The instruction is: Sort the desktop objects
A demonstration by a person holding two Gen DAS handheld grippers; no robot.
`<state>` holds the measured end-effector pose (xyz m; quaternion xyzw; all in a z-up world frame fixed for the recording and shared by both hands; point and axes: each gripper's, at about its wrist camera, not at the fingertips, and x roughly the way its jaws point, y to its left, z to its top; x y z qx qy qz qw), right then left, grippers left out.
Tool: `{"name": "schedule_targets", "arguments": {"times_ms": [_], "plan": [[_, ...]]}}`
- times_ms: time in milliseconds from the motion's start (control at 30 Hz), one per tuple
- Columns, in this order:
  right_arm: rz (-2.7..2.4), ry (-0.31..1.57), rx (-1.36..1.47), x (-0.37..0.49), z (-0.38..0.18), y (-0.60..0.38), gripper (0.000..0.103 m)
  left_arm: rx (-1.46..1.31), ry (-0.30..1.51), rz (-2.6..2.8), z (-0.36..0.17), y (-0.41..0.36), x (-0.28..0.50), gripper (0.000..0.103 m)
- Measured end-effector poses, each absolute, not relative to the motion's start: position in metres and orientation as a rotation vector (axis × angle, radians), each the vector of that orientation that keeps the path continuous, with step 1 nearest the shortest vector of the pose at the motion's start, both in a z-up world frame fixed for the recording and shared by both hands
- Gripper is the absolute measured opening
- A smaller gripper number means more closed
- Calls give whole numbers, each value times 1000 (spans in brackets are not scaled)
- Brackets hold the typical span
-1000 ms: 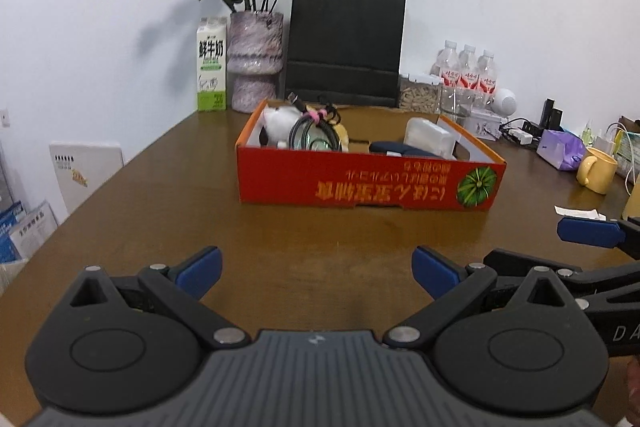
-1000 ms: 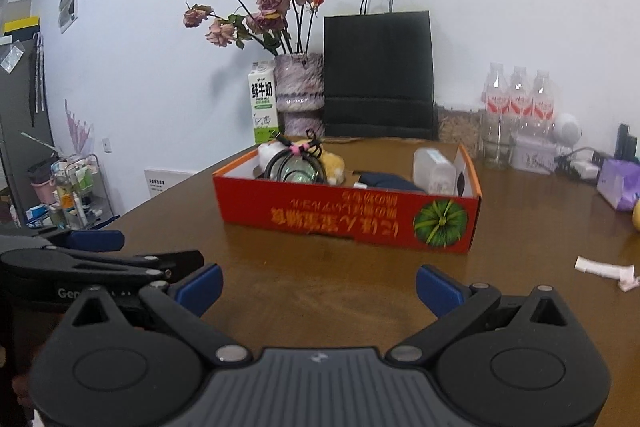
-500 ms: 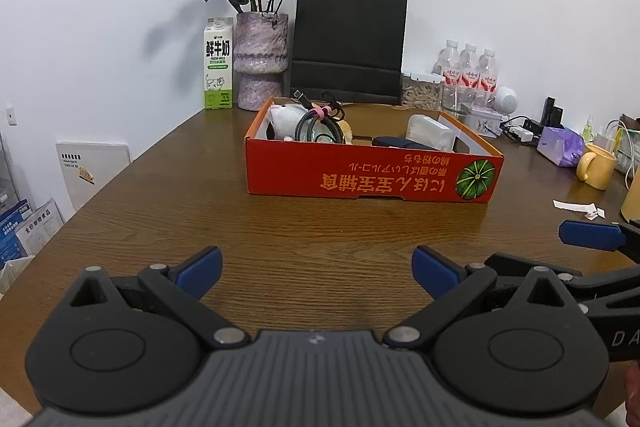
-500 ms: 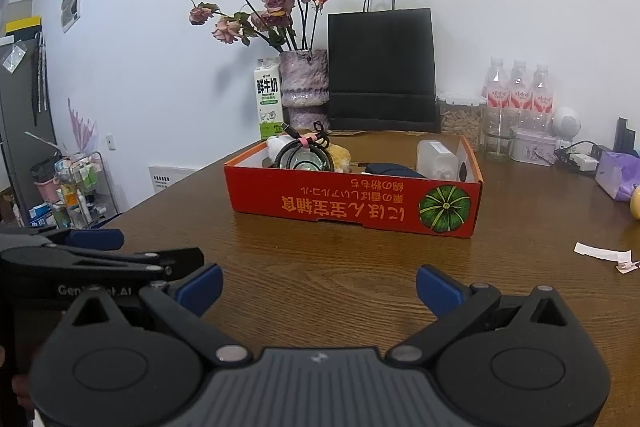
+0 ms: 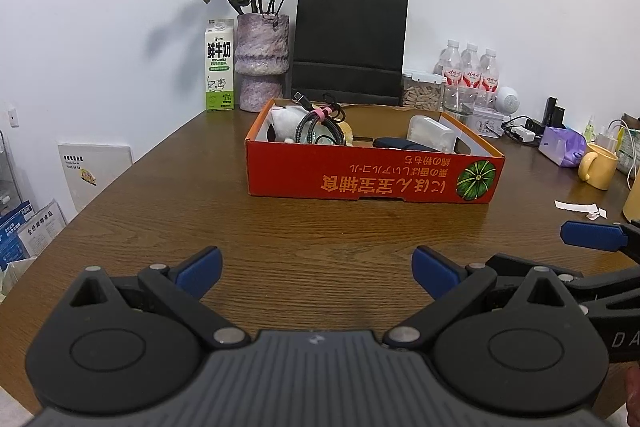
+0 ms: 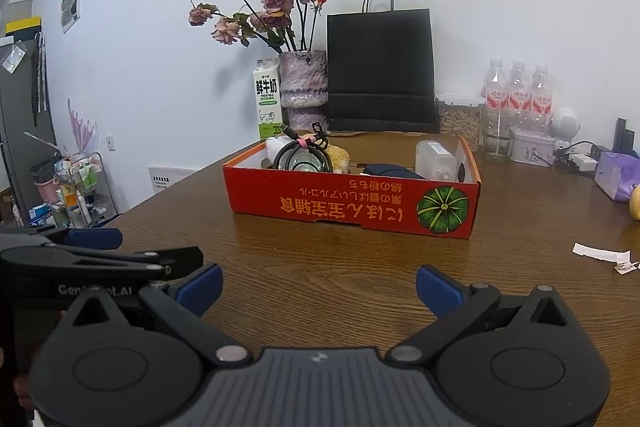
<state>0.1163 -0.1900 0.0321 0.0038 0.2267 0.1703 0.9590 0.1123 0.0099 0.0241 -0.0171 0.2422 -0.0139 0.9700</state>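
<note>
We see a lived-in home or small office room: a wooden table [image 5: 168,211] against a white wall, bearing a vase of dried roses [image 5: 262,61], a milk carton [image 5: 219,65], a black paper bag [image 5: 350,39], water bottles [image 6: 518,91] and a yellow mug [image 5: 598,166]; a cluttered wire rack [image 6: 80,187] stands beside it.

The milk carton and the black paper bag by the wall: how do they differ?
The milk carton is white and green, narrow, printed; the black paper bag is plain, wider, taller, with handles. The carton stands left of the vase, the bag right. Both stand upright on the table.
</note>
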Motion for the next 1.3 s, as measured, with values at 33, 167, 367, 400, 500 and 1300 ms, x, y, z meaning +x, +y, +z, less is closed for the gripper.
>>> {"name": "schedule_targets", "arguments": {"times_ms": [33,167,367,400,500,1300], "plan": [[346,460,8,116,32,-190,103,-35,489,-28,24,10,112,103],[345,456,7,116,33,-191,103,-34,486,-29,24,9,112,103],[345,456,5,116,33,-192,103,-37,488,-30,25,9,112,103],[346,455,7,116,33,-192,103,-37,487,-30,25,9,112,103],[346,453,6,116,33,-192,103,-37,487,-30,25,9,112,103],[344,453,1,115,33,-192,103,-40,489,-31,25,10,111,103]]}}
